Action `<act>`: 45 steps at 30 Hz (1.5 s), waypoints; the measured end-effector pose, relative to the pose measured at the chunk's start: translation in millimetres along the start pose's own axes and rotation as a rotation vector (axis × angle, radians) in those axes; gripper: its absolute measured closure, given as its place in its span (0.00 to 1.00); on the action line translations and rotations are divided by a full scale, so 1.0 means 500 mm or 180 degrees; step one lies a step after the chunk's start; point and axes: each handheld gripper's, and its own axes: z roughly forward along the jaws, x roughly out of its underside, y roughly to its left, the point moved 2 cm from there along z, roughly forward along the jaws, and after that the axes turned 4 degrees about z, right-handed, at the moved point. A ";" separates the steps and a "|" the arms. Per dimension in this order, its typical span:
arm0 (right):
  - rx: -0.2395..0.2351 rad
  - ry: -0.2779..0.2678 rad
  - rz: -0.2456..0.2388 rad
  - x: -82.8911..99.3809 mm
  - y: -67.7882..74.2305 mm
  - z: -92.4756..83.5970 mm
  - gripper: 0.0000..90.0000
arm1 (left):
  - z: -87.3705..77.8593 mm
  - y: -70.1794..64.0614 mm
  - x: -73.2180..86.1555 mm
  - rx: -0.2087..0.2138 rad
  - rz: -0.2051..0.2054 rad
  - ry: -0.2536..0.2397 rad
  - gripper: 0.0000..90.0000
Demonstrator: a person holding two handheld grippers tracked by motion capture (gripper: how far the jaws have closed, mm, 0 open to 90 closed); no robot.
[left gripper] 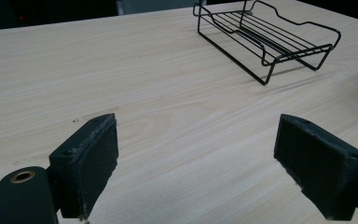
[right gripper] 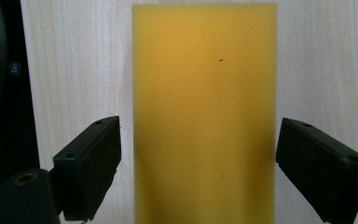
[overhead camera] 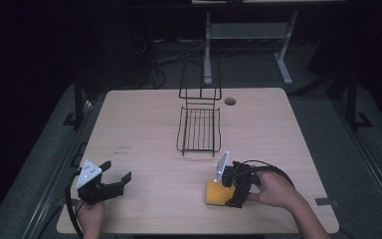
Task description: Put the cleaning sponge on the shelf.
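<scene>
A yellow sponge [overhead camera: 214, 192] lies flat on the wooden table [overhead camera: 144, 124] near the front edge, right of centre. My right gripper [overhead camera: 229, 191] is over it, open, with its jaws on either side of the sponge [right gripper: 205, 116] and a small gap to each pad. A black wire rack [overhead camera: 199, 129] stands at the middle of the table, its tall wire back toward the far side. My left gripper [overhead camera: 115, 178] hovers near the front left, open, nothing between its jaws. In the left gripper view the rack [left gripper: 265, 37] is ahead to the right of the left gripper [left gripper: 196, 163].
A round cable hole [overhead camera: 230, 101] sits in the tabletop behind the rack. The table's front edge runs close to both hands. Beyond the table stand a white frame leg [overhead camera: 208, 55] and dark floor with cables.
</scene>
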 end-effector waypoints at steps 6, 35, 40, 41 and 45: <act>-0.0003 0.0060 -0.0022 -0.006 -0.002 0.011 0.16 | 0.000 -0.001 0.000 0.0002 0.0002 0.0000 0.14; 0.0060 0.0256 -0.0125 -0.021 0.004 0.052 0.23 | -0.001 0.002 0.000 -0.0004 -0.0006 -0.0004 0.14; 0.0069 0.0278 -0.0142 -0.022 0.004 0.052 0.24 | -0.002 0.002 0.000 -0.0007 -0.0007 -0.0006 0.14; 0.0067 0.0280 -0.0150 -0.023 0.005 0.052 0.24 | -0.002 0.002 0.001 -0.0005 -0.0009 -0.0008 0.14; 0.0063 0.0290 -0.0174 -0.027 0.006 0.047 0.24 | -0.002 0.003 0.000 -0.0005 -0.0010 -0.0009 0.14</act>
